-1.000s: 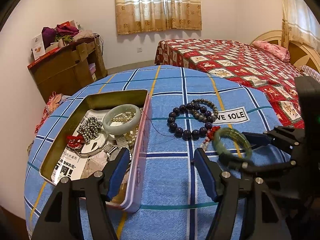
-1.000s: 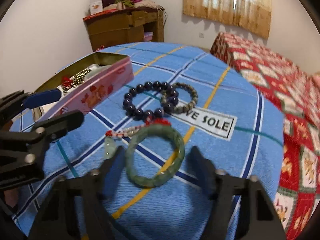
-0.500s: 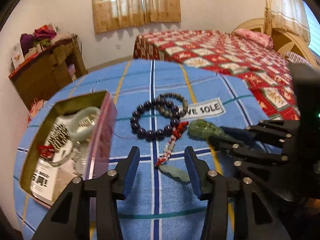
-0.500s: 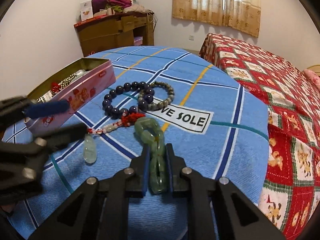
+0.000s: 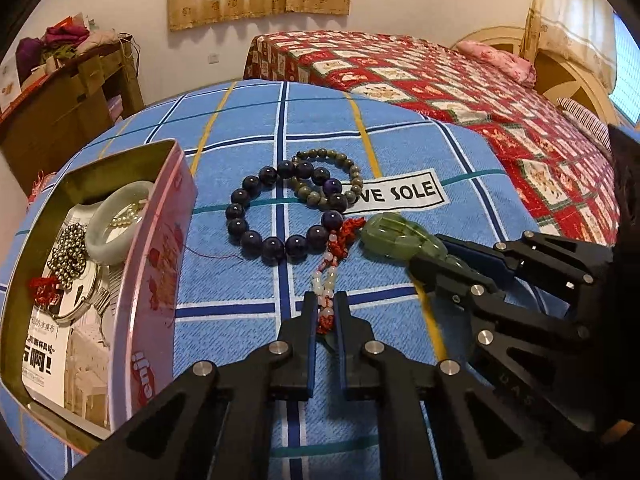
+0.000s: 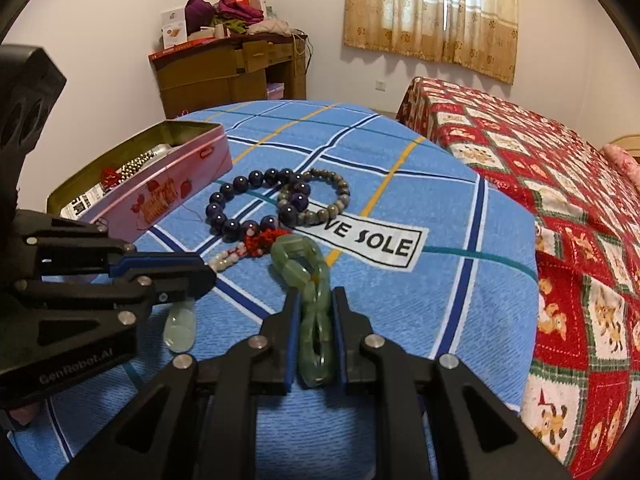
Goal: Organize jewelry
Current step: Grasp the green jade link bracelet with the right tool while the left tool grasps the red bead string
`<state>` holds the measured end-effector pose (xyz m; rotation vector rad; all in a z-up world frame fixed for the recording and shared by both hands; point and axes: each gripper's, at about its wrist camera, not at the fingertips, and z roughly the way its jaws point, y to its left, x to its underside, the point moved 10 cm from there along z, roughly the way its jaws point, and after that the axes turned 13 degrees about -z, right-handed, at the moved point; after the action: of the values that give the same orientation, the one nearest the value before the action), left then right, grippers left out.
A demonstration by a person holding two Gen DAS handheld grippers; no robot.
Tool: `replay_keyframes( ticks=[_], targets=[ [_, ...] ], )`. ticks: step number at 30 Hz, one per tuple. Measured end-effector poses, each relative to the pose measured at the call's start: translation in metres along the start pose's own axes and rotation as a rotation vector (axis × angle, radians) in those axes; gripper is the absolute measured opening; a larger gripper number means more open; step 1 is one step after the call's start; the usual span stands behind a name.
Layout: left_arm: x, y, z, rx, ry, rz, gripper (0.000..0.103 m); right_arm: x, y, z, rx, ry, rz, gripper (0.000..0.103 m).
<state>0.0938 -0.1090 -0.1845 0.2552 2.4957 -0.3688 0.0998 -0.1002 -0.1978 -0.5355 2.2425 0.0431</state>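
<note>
A blue checked cloth (image 5: 240, 292) covers the table, with a red patterned bed (image 5: 460, 80) beyond it at two o'clock. At nine o'clock sits an open pink tin (image 5: 160, 264) holding a pale bangle (image 5: 116, 224) and a heap of small metal beads (image 5: 74, 254). At the centre lie a dark bead bracelet (image 5: 260, 216) and an overlapping grey-green one (image 5: 344, 178). The right gripper (image 6: 314, 304) pinches a green jade bracelet (image 6: 304, 264) at four o'clock. The left gripper (image 5: 322, 304), its jaws closing, has the red-and-white beaded cord (image 5: 326, 276) of a pale pendant (image 6: 181, 326) between its fingers at six o'clock.
</note>
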Motion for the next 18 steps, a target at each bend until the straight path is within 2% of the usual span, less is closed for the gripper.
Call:
replay_keyframes(
  ticks=[8, 11, 12, 18],
  targets=[
    [-0.004, -0.003, -0.036, -0.002, -0.1, 0.016, 0.006, -0.01, 0.008, -0.016, -0.053, -0.05, 0.003, 0.017],
    [-0.014, -0.001, -0.053, 0.004, -0.141, 0.011, 0.004, -0.018, 0.012, -0.024, -0.06, -0.075, -0.006, 0.017],
    [-0.017, 0.001, -0.059, 0.005, -0.155, 0.005, 0.001, -0.02, 0.013, -0.025, -0.062, -0.079, -0.009, 0.017],
    [-0.032, 0.016, -0.08, 0.001, -0.204, -0.026, 0.001, -0.032, 0.019, -0.037, -0.069, -0.111, -0.018, 0.017]
  ],
)
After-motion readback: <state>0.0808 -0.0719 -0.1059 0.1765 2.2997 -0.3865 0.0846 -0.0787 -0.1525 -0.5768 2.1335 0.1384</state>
